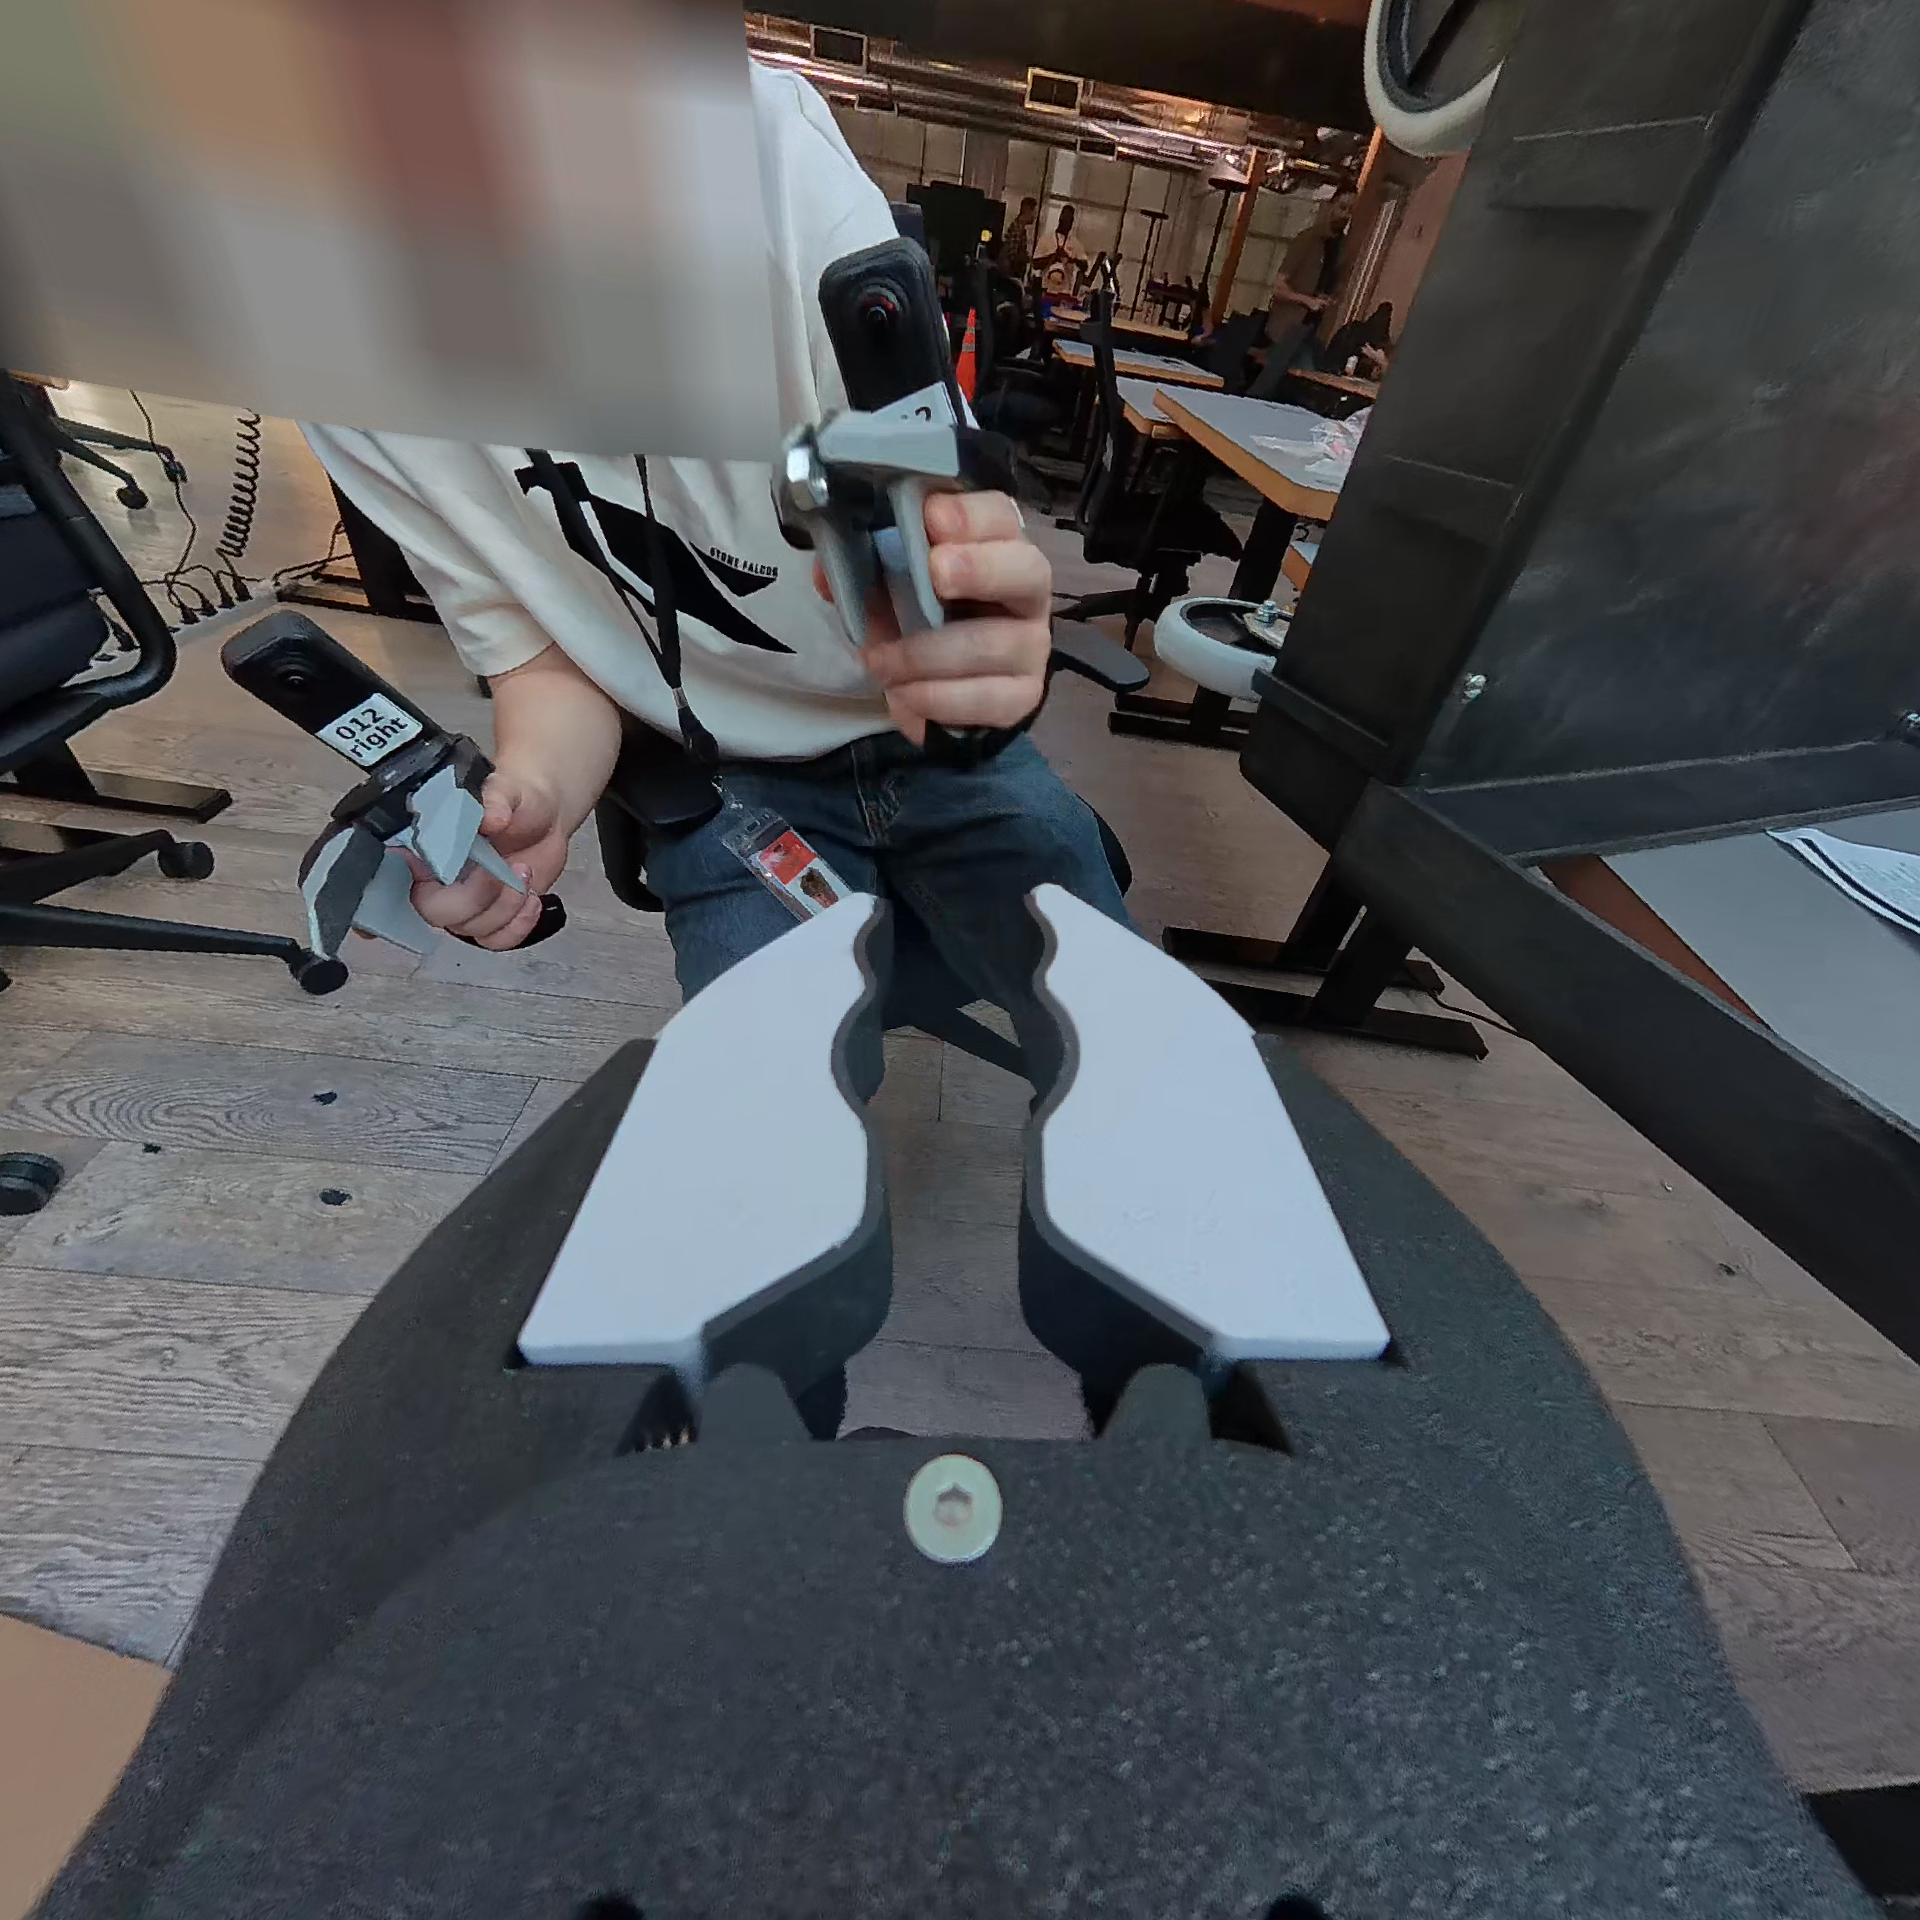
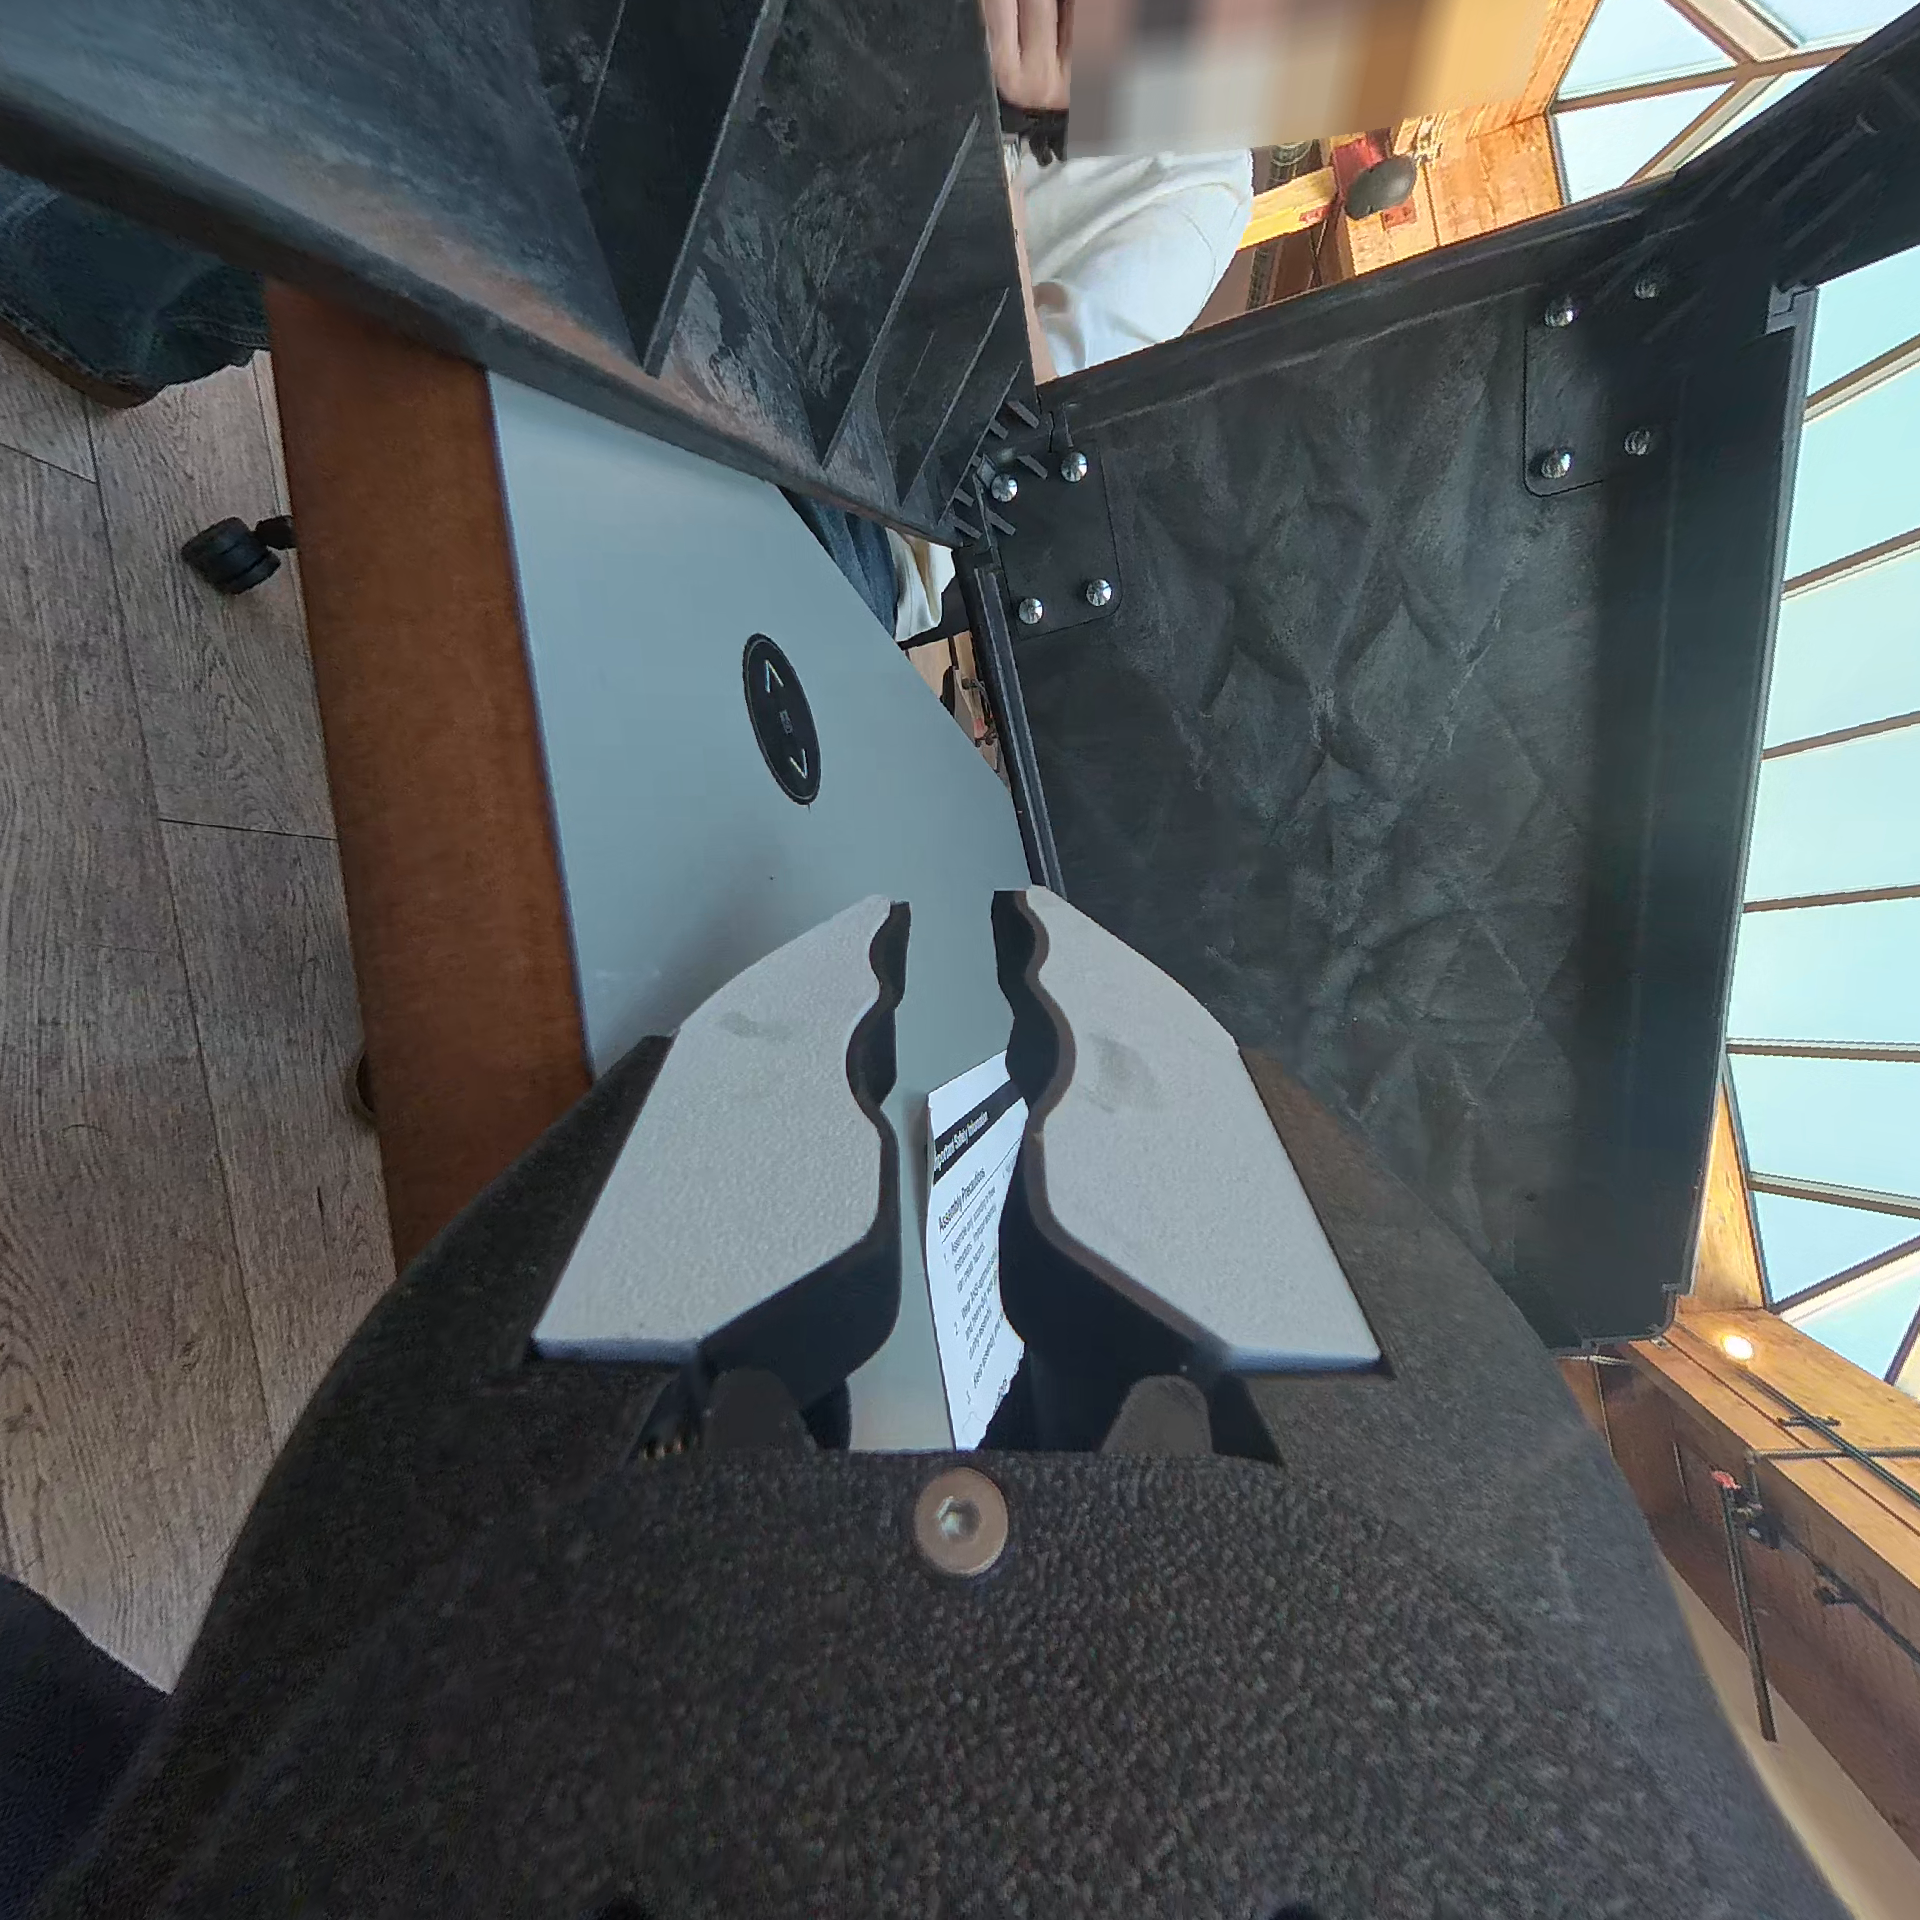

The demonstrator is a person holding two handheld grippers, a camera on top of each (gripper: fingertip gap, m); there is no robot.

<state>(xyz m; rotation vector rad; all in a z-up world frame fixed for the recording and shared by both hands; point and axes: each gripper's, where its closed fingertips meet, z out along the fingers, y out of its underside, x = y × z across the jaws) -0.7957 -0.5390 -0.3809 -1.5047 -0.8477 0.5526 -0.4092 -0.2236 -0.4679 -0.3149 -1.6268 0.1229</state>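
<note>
Left gripper: fingers spread apart, released, nothing between them, touching nothing. Below and ahead of it is bare wood floor. Straight ahead, well apart, a seated person in a white shirt and jeans, with a badge on a lanyard hanging just past the fingertips in view. That person holds two more camera-topped tools: a low handheld gripper ahead-left, tilted, and a raised handheld gripper dead ahead, fingers pointing down. Cannot tell if either is clenched. Ahead-right is a black frame, ahead-left an office chair, far behind are desks and people.

Right gripper: fingers also apart, released, empty. It hovers over a grey desk top. A printed sheet shows through the gap, lying on the desk under the fingers; contact not visible. Just ahead-left of the tips is a black oval control panel set in the desk. Ahead-right, near, is a black quilted panel with a screwed corner bracket. Far left is floor and a caster
</note>
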